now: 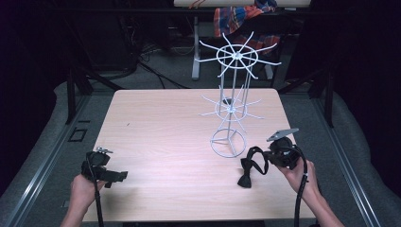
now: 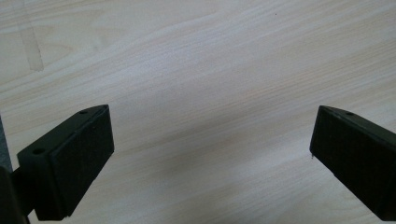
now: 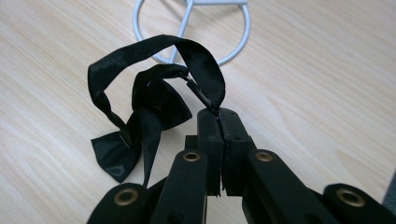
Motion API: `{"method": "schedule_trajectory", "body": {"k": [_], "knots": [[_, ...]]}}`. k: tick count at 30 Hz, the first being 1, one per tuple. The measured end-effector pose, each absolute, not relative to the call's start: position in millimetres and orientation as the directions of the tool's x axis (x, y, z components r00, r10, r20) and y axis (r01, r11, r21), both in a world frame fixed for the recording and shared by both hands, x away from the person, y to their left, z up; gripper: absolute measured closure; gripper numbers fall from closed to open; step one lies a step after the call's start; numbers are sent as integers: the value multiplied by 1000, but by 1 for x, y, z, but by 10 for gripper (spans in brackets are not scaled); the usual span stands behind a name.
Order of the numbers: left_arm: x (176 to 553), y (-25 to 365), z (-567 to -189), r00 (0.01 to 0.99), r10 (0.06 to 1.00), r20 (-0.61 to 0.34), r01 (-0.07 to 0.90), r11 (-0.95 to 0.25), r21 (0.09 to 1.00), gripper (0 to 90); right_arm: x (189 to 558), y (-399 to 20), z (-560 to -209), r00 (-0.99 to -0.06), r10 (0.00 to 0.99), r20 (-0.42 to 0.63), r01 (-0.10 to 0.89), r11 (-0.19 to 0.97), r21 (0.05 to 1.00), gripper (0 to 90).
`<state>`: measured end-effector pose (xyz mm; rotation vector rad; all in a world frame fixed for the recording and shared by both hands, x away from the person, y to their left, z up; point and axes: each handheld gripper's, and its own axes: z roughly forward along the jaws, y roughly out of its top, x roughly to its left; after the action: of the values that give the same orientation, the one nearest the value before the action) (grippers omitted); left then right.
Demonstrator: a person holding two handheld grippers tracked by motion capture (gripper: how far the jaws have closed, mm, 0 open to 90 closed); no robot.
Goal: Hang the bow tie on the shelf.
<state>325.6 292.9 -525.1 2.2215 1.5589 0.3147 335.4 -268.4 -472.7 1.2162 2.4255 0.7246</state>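
Black bow tie with strap, hanging from the right gripper at the table's near right, just in front of the wire rack's base ring. Pinched by the strap loop rather than by the bow, so that the loop falls open below the jaws, presumably to be slipped over one of the rack's radial prongs. Bow itself low, its lower wing at or barely above the wooden table; contact hard to judge from the high view. Jaws of the right gripper pressed together on the strap, no gap visible between the pads.

Right hand at the near right edge, wrist bent inward, gripper pointing left and slightly down toward the rack's foot, cable trailing back along the forearm.

White two-tier rack upright right of the table's centre, all prongs bare.

Left gripper parked at the near left, well apart from the tie, jaws spread wide over bare wood, nothing between them. Left hand low at the edge, gripper pointing right across the table, idle in appearance.
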Motion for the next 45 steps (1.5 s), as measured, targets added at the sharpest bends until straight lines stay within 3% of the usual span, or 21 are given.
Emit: {"method": "schedule_trajectory", "body": {"k": [19,45], "knots": [[325,290,-524,357,933,-48,837,-297,459,0,336,-286,-450,-544,829,-130,618,501,607,892],[327,290,-528,360,931,-59,842,-298,449,0,344,-278,-424,-544,822,-166,553,500,666,893]]}}
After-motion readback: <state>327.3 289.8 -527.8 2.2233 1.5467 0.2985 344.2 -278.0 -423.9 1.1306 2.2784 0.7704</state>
